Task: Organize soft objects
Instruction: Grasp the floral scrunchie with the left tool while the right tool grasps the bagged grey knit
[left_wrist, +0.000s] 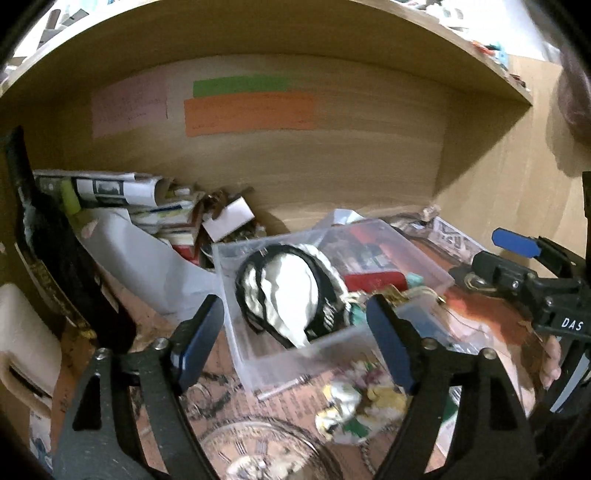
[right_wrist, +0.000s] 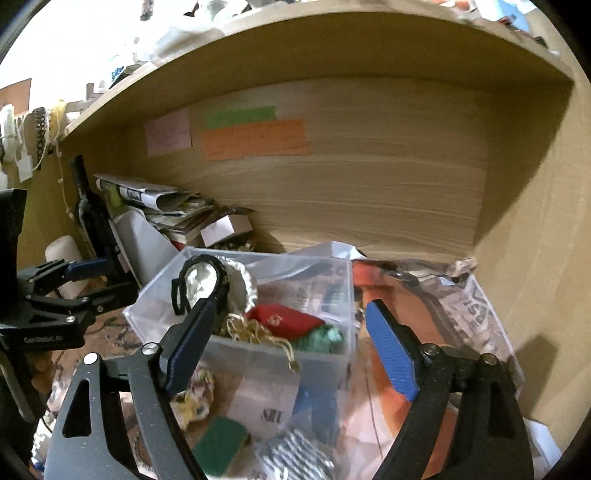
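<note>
1. The left gripper (left_wrist: 295, 339) hovers with its blue-padded fingers (left_wrist: 197, 341) spread wide and nothing between them, just in front of a clear plastic box (left_wrist: 332, 343) on the cluttered shelf
2. The right gripper (right_wrist: 291, 350) is likewise spread and empty – it hangs over the near side of the same box (right_wrist: 258, 354)
3. Inside the box lie a black-and-white fabric pouch (left_wrist: 291, 291), a red soft item (right_wrist: 282, 319) and a teal knitted piece (right_wrist: 321, 338), with some gold cord (right_wrist: 255, 330) between them
4. Outside the box, near its front wall, rest a multicoloured knitted bundle (left_wrist: 351, 406), a green sponge (right_wrist: 219, 445) and a black-and-white striped cloth (right_wrist: 295, 456)
5. A dark bottle (right_wrist: 92, 214) stands at the left by stacked papers (right_wrist: 166, 206)
</note>
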